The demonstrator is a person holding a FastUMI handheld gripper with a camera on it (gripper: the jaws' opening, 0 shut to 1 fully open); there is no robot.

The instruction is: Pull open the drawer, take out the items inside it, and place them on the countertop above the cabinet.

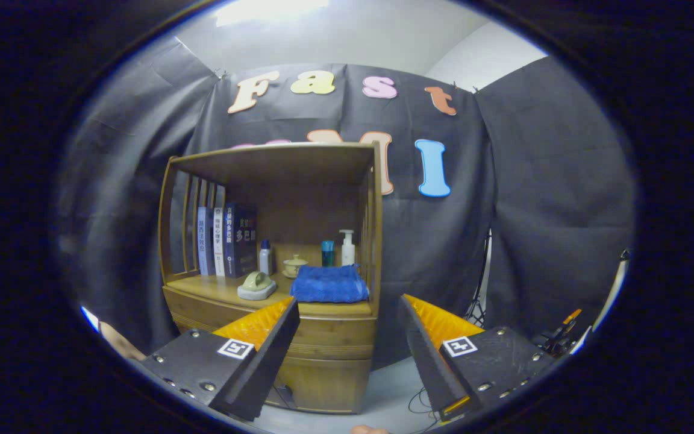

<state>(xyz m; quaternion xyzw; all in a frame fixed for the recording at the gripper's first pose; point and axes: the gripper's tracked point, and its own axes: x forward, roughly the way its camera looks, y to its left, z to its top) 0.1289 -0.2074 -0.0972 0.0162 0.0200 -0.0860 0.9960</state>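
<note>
A wooden cabinet [329, 367] stands beyond my fingers, its drawer front [323, 331] flush with the body just under the countertop [214, 288]. On the countertop lie a folded blue towel [329, 284] and a grey-green object on a pale base [256, 286]. My gripper [347, 307] is open and holds nothing. It hovers in front of the cabinet, apart from it, with the drawer front between and just beyond the fingertips. What is inside the drawer is hidden.
Under the cabinet's roof, behind the towel, stand three books [226, 241], a small bottle [265, 258], a lidded cup [294, 265], a teal bottle [327, 253] and a white pump bottle [347, 247]. Slatted sides enclose the shelf. Cables [422, 401] lie on the floor at right.
</note>
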